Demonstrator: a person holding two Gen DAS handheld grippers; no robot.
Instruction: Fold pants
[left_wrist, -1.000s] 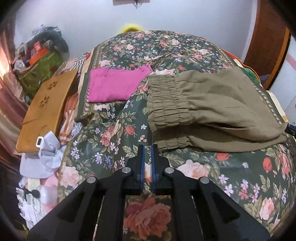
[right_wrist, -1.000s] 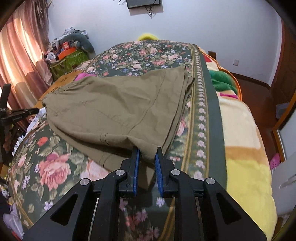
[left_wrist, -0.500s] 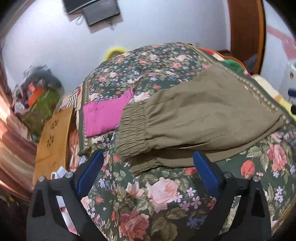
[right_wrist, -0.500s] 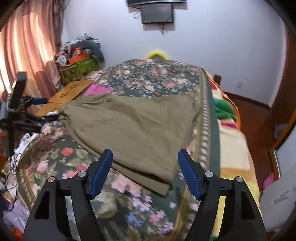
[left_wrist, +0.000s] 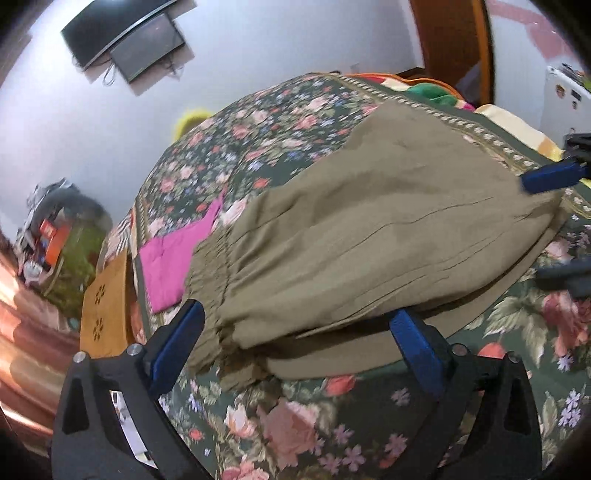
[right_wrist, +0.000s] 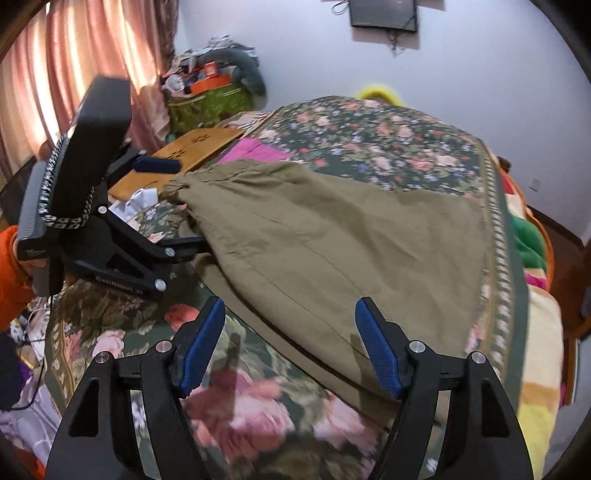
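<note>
Olive pants (left_wrist: 369, 236) lie folded flat on the floral bedspread (left_wrist: 295, 424), gathered waistband (left_wrist: 214, 273) to the left and leg ends to the right. My left gripper (left_wrist: 295, 325) is open wide at the near waistband corner; the cloth edge lies between its fingers, unpressed. In the right wrist view the pants (right_wrist: 351, 240) spread ahead. My right gripper (right_wrist: 290, 310) is open over their near folded edge, gripping nothing. The left gripper (right_wrist: 173, 206) shows there too, straddling the waistband end. One blue pad of the right gripper (left_wrist: 554, 177) shows by the leg ends.
A folded pink cloth (left_wrist: 173, 266) lies beyond the waistband, a wooden board (left_wrist: 107, 306) beside it off the bed. A cluttered green bag (right_wrist: 210, 99) and curtains (right_wrist: 74, 74) stand at the left. A striped blanket (right_wrist: 535, 332) covers the bed's right side. An orange sleeve (right_wrist: 11, 266) shows behind the left gripper.
Both grippers went from shut to open. The right one let go of the pants' corner and drew back. The left one rolled and moved toward the waistband.
</note>
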